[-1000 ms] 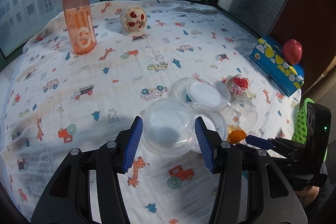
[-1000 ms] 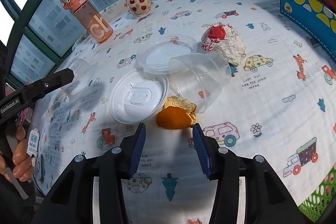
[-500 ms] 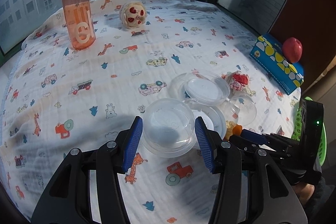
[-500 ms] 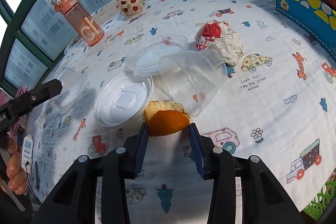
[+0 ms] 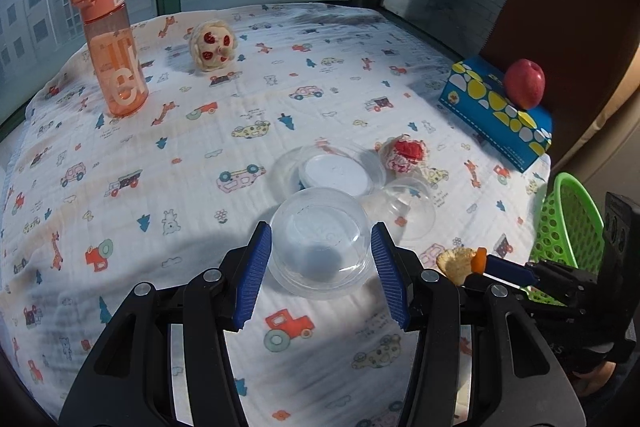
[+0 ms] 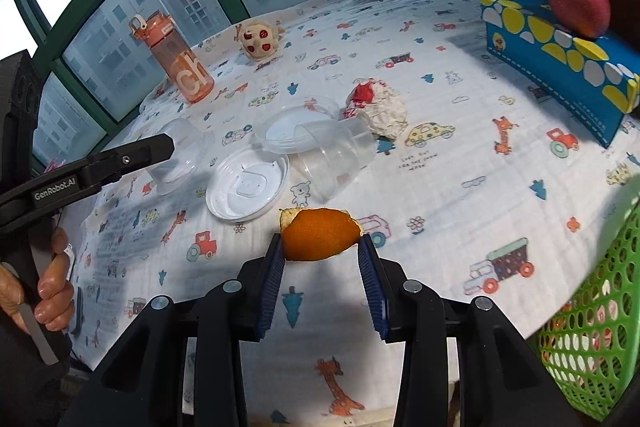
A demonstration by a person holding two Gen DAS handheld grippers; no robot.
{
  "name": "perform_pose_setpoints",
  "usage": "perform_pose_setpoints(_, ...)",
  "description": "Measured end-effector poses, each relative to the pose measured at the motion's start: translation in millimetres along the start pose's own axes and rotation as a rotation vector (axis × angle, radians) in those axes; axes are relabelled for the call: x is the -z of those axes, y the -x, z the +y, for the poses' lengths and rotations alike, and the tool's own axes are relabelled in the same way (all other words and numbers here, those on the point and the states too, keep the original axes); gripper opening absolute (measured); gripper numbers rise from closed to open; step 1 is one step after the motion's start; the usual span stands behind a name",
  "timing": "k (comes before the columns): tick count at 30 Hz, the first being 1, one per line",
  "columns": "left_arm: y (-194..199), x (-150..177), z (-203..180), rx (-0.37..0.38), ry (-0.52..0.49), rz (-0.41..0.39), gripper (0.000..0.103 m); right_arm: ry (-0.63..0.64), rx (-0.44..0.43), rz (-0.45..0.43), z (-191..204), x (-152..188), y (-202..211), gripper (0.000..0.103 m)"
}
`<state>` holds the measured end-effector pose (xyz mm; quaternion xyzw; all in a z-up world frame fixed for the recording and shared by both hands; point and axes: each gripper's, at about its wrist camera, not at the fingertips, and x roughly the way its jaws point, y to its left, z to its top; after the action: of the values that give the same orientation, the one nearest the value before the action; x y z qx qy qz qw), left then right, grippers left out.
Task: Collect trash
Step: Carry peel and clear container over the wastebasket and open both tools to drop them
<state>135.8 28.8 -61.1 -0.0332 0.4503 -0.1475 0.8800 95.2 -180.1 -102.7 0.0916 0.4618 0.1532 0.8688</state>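
Two pieces of trash are in our claws, and the rest still lies on the table (image 6: 460,187). Going left to right in the right wrist view: our left claw (image 5: 320,269) is clamped on a clear plastic cup (image 5: 319,247), its blue pads pressed against the cup's sides, at about nine o'clock from the pile. Next comes a white lid (image 6: 248,187) lying flat, then a second clear lid (image 6: 288,131) at its one o'clock, with a tipped clear cup (image 6: 340,161) resting against it. At two o'clock from that cup sits a crumpled wrapper (image 6: 378,109) with a red patch. Nearer to us, our right claw (image 6: 322,257), whose jaws have just been closing, grips the orange peel (image 6: 320,233), which appears lifted clear of the cloth. The green basket (image 6: 592,315) stands at four o'clock, at the table's edge, and we can make out little inside it. We judge the job early: two items are gripped but not yet dropped in, and the lids, cup and wrapper remain. The orange bottle (image 6: 180,61), toy, box and apple look like keepers.
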Motion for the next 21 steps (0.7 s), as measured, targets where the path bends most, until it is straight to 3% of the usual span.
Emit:
perform_pose_setpoints(8,-4,-5,-59,0.078,-0.076,0.002,0.051,-0.041,0.099,-0.076,-43,13,62,0.037)
perform_pose_setpoints(21,-7,-10,-169,0.207,-0.229,0.015,0.051,-0.205,0.3,-0.183,-146,45,158,0.037)
